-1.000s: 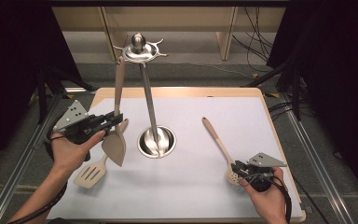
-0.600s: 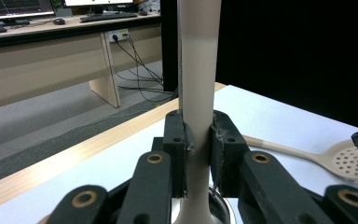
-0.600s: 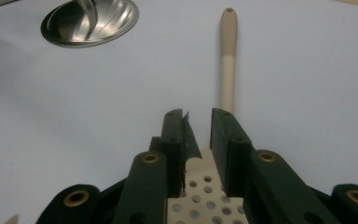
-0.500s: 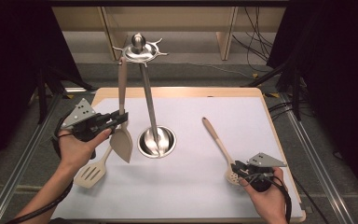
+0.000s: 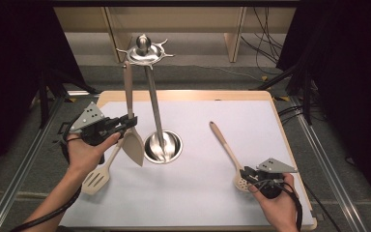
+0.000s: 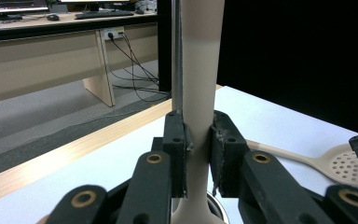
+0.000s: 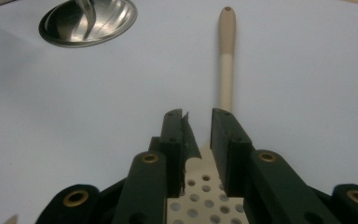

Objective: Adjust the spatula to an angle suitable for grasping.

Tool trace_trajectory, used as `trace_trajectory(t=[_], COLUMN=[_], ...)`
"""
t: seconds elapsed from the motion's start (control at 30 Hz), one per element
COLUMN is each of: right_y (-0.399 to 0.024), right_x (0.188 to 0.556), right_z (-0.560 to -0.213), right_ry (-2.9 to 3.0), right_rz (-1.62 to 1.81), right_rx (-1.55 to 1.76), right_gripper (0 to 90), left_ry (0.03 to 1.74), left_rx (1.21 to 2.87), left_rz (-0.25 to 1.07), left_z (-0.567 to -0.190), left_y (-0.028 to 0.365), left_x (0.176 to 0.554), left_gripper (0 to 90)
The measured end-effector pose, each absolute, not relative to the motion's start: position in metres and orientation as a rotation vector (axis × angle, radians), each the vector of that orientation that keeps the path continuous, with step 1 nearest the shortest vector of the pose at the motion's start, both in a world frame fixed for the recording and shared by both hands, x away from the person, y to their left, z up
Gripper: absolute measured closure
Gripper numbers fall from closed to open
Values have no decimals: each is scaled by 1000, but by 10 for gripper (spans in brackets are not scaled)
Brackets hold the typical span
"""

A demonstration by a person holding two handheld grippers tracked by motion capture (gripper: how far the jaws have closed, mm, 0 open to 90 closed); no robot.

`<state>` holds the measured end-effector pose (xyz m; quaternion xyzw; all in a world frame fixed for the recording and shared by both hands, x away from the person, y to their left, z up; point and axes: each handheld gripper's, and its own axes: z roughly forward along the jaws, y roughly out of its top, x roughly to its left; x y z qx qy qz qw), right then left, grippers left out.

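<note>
While the left gripper (image 5: 128, 121) clamps the hanging spatula's (image 5: 134, 145) handle at the stand's (image 5: 162, 145) nine o'clock, unhooking it calls for a lift.

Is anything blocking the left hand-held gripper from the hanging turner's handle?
Nothing visible does: the left hand-held gripper already has its jaws closed on the turner, which hangs from the rack.

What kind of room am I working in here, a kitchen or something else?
Probably a lab or office test bench, not a kitchen: a white-topped table framed by black curtains, loose cables on the floor behind, and desks with keyboards in the left gripper view.
</note>
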<state>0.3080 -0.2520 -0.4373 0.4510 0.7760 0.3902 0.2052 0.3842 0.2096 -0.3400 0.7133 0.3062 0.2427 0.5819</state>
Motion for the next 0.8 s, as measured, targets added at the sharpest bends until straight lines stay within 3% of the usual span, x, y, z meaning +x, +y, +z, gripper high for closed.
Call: trace_trajectory(t=[0.3, 0.6, 0.8], right_y=[-249, -250, -251], right_x=[307, 309, 311], right_z=[-437, -436, -436], right_ry=[2168, 2164, 2154], right_rz=[1092, 1092, 1093], right_rx=[1302, 1288, 1272], right_gripper=[754, 748, 748], left_ry=[716, 675, 663], left_rx=[1654, 1602, 1560], left_rz=[565, 591, 617], left_z=[-340, -324, -309], left_y=[209, 224, 228], left_x=[385, 375, 364], left_gripper=[764, 656, 736])
